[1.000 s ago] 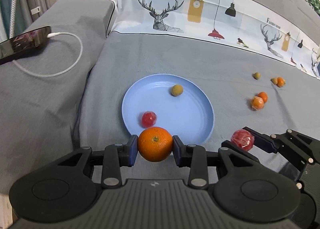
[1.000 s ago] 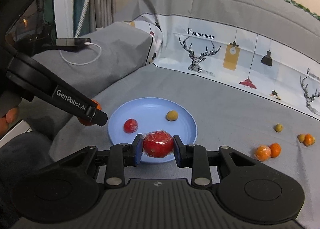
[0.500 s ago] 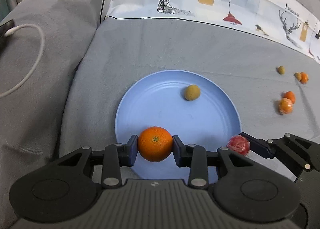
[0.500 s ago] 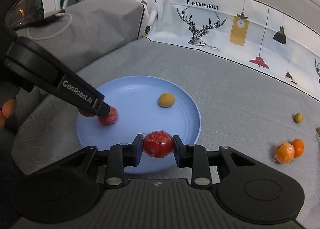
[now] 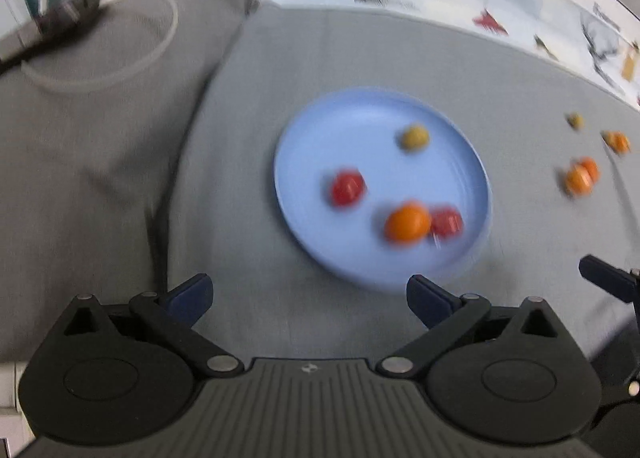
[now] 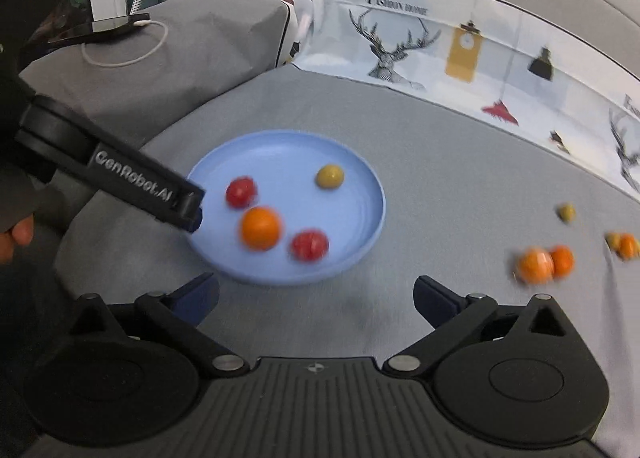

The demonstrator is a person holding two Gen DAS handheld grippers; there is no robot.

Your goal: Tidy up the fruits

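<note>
A light blue plate [image 5: 312, 126] [image 6: 280, 146] lies on the grey sofa seat. On it are an orange [image 5: 407, 222] [image 6: 260, 228], two red fruits [image 5: 347, 188] [image 5: 447, 223] [image 6: 241, 192] [image 6: 309, 245] and a small yellow-green fruit [image 5: 414, 137] [image 6: 329, 176]. My left gripper [image 5: 308, 296] is open and empty, above the plate's near edge. My right gripper [image 6: 316, 298] is open and empty, just in front of the plate. A left gripper finger [image 6: 120, 182] reaches over the plate's left rim in the right wrist view.
Several small orange and yellow-green fruits [image 6: 544, 262] [image 6: 567, 212] [image 6: 624, 245] [image 5: 580, 176] lie on the seat right of the plate. A phone with a white cable [image 5: 60, 14] [image 6: 104, 24] rests on the grey armrest at left. A deer-print cushion [image 6: 440, 46] lines the back.
Both grippers have opened and pulled back. The orange and the red fruit they held now lie on the plate. Both views are motion-blurred.
</note>
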